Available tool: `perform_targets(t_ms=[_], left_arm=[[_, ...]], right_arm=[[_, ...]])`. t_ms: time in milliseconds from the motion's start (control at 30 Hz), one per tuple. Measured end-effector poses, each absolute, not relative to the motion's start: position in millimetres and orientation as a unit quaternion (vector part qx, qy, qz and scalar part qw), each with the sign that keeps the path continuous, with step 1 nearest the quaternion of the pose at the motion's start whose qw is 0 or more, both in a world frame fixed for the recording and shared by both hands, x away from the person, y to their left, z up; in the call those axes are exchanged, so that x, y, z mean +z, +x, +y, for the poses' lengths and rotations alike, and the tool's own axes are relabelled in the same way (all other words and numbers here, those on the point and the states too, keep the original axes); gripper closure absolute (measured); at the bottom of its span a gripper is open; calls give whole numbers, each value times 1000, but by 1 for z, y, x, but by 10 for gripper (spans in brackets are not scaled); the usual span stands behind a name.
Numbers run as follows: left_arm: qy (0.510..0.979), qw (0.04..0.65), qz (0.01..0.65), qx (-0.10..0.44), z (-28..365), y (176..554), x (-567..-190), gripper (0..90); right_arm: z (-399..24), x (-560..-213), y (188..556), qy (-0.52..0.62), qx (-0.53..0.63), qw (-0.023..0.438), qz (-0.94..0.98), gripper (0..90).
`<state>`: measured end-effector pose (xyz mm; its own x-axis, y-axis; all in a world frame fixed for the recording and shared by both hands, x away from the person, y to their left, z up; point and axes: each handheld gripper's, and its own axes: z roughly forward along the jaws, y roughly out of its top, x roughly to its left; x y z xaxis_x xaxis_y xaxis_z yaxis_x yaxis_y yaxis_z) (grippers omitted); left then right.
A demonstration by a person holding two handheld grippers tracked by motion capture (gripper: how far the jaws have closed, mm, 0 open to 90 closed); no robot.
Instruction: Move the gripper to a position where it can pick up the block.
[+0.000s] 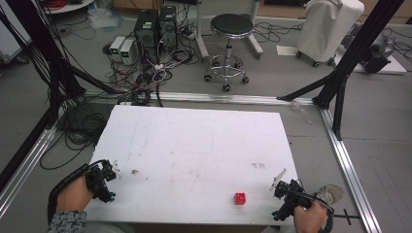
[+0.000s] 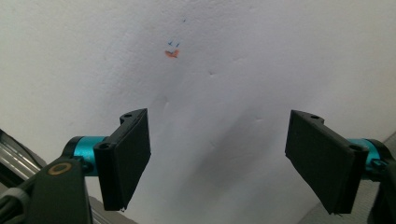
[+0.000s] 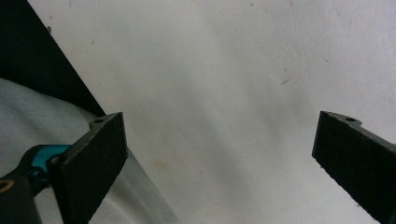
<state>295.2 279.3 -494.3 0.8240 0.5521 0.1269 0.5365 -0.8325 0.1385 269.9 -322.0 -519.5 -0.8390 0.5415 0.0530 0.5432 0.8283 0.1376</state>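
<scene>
**Small red cube waits near our right gripper**

Since the small red plastic-looking cube (image 1: 240, 198) sits alone near the front edge of the white foam-like worktop (image 1: 194, 145), just left of our right gripper (image 1: 281, 192), we judge it light, stiff and easy to pinch across two flat opposite faces. Our left gripper (image 1: 109, 177) rests well apart at the worktop's left edge. Both stand wide open, holding nothing. Beyond lie grey floor, tangled cables (image 1: 141, 73) and a black round stool (image 1: 231, 29)

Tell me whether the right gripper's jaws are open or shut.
Open. In the right gripper view the right gripper has its two black jaws standing far apart, with bare white table between them and nothing held.
</scene>
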Motion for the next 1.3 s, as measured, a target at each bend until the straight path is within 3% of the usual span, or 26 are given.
perform_targets(t_ms=[1300], left_arm=[[955, 53, 280, 80, 275, 294, -495, 226]], right_arm=[[-323, -521, 271, -276, -74, 8, -958, 26]])
